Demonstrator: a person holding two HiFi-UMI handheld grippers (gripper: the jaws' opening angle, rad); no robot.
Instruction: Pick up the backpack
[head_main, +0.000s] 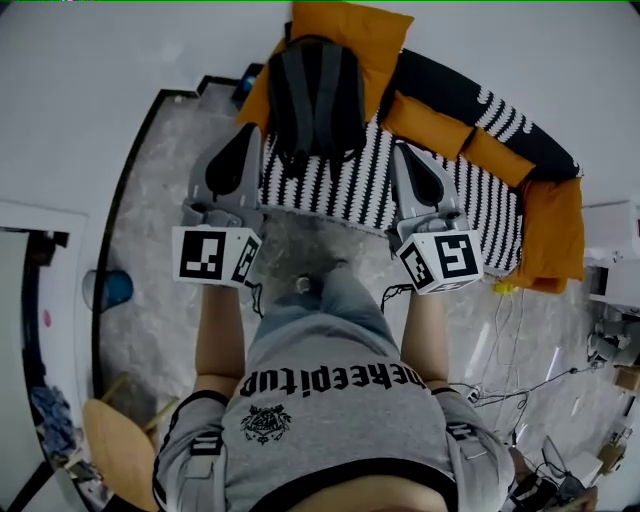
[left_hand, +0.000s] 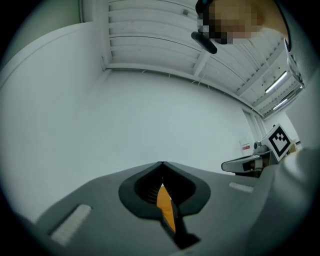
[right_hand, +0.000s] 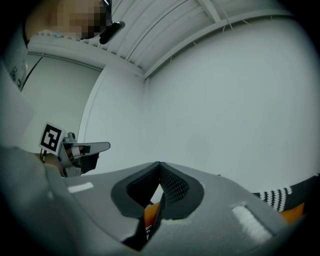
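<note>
A dark grey backpack (head_main: 316, 95) stands upright on a striped sofa seat (head_main: 350, 190), leaning on an orange cushion (head_main: 350, 30). My left gripper (head_main: 252, 132) is at the backpack's lower left, just beside it, with its jaws together and nothing between them. My right gripper (head_main: 403, 150) is to the backpack's right, a short gap away, also shut and empty. In the left gripper view the left gripper (left_hand: 162, 164) faces a white wall, with a sliver of orange showing behind its closed jaws. The right gripper (right_hand: 159, 164) in its own view also faces the wall.
More orange cushions (head_main: 470, 140) and a black-and-white blanket (head_main: 500, 110) run along the sofa to the right. The floor (head_main: 160, 200) is grey marble. A wooden chair (head_main: 115, 440) is at lower left, cables (head_main: 500, 385) at lower right, a blue object (head_main: 112, 290) at left.
</note>
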